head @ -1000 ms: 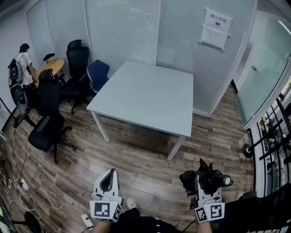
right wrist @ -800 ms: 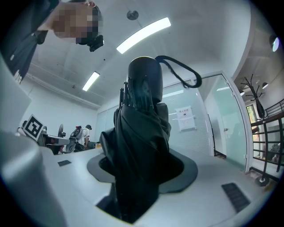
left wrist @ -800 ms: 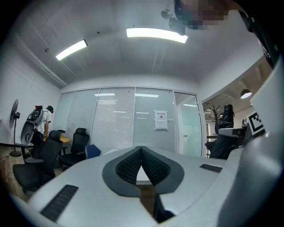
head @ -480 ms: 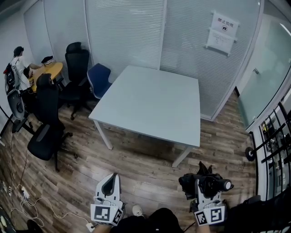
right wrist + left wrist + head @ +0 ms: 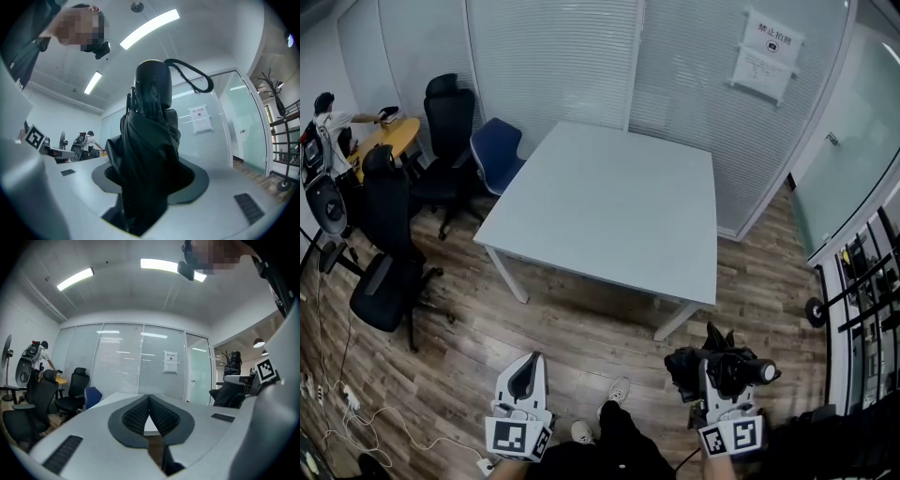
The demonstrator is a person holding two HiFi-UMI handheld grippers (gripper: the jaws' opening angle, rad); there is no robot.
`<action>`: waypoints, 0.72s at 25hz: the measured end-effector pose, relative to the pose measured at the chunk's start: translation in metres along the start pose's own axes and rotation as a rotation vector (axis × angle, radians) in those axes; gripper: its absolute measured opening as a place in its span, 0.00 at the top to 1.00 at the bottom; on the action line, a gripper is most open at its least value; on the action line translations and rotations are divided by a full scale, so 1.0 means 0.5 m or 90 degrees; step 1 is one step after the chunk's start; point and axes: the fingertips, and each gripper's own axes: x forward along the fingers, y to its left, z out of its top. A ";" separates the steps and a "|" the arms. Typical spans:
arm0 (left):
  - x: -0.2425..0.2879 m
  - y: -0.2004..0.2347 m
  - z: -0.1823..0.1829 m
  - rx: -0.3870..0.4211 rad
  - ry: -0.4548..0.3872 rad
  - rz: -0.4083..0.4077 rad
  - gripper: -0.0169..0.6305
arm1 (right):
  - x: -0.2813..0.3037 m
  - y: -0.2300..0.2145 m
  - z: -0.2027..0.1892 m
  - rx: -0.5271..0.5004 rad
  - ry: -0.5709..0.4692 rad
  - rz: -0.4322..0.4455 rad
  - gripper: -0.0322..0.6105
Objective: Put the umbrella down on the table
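Observation:
A folded black umbrella [image 5: 719, 364] with a wrist strap stands upright in my right gripper [image 5: 720, 377], at the lower right of the head view above the wood floor. In the right gripper view the umbrella [image 5: 149, 140] fills the gap and the right gripper [image 5: 151, 174] is shut on its cloth body. My left gripper [image 5: 522, 378] is at the lower left, level, and holds nothing. In the left gripper view the left gripper [image 5: 149, 398] has its pads together. The white square table [image 5: 609, 202] stands ahead, short of both grippers, and shows as the table [image 5: 115, 397] beyond the left jaws.
Black office chairs [image 5: 382, 272] and a blue chair [image 5: 495, 150] stand left of the table. A person [image 5: 319, 117] is by a yellow desk at far left. Glass partitions [image 5: 581, 56] close the back. Cables [image 5: 356, 403] lie on the floor. My shoes [image 5: 617, 392] show between the grippers.
Both grippers and the head view have come closer to the table's near edge. The umbrella stays in the right gripper. The person at the far left has shifted leftwards.

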 end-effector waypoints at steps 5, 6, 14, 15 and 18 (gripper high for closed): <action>0.067 0.006 0.014 -0.004 -0.007 0.006 0.95 | 0.073 -0.030 0.007 -0.006 -0.008 0.016 0.57; 0.085 0.004 0.020 -0.001 -0.011 0.005 0.95 | 0.089 -0.040 0.011 -0.006 -0.010 0.019 0.57; 0.227 0.001 0.039 0.006 -0.015 0.013 0.95 | 0.211 -0.115 0.009 -0.003 -0.009 0.033 0.57; 0.244 -0.001 0.041 0.007 -0.016 0.015 0.95 | 0.224 -0.126 0.008 -0.003 -0.009 0.036 0.57; 0.290 -0.010 0.054 0.011 -0.024 0.025 0.95 | 0.262 -0.161 0.009 -0.002 -0.012 0.041 0.57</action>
